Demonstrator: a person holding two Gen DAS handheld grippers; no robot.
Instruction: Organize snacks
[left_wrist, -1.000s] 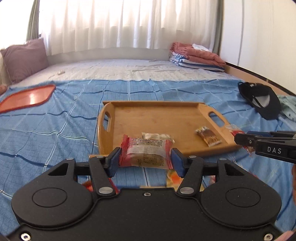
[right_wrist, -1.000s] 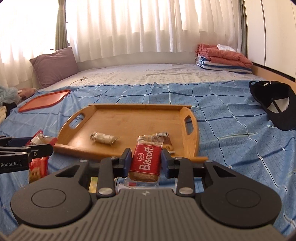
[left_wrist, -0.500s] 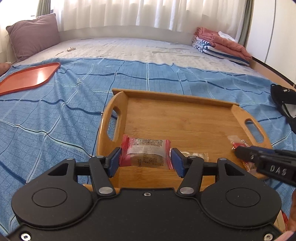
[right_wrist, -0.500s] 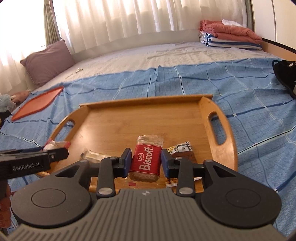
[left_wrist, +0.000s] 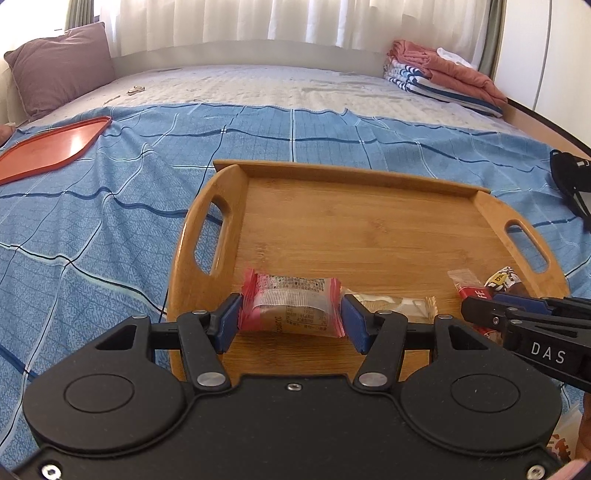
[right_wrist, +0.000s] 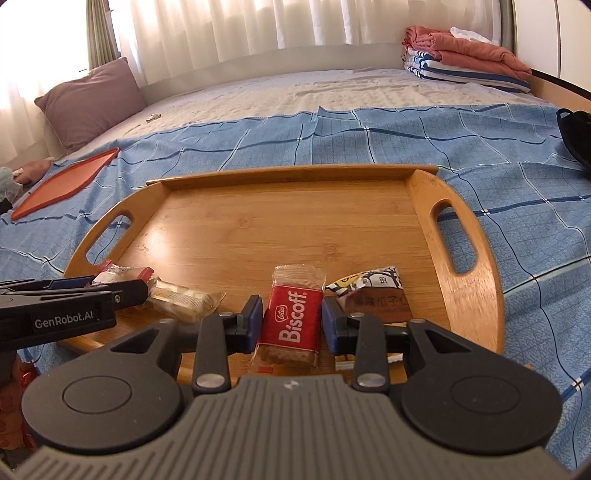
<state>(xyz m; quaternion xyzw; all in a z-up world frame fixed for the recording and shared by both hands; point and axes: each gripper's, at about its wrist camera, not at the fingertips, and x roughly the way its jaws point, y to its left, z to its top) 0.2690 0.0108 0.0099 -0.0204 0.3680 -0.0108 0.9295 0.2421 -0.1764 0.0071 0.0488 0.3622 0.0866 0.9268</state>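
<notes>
My right gripper body hides the Biscoff packet bottom; black bag cut off at frame edge.

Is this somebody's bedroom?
Most likely a bedroom, yes. There's a big bed with a blue checked sheet, a purple pillow by the curtained window, and folded blankets stacked at the far corner.
</notes>
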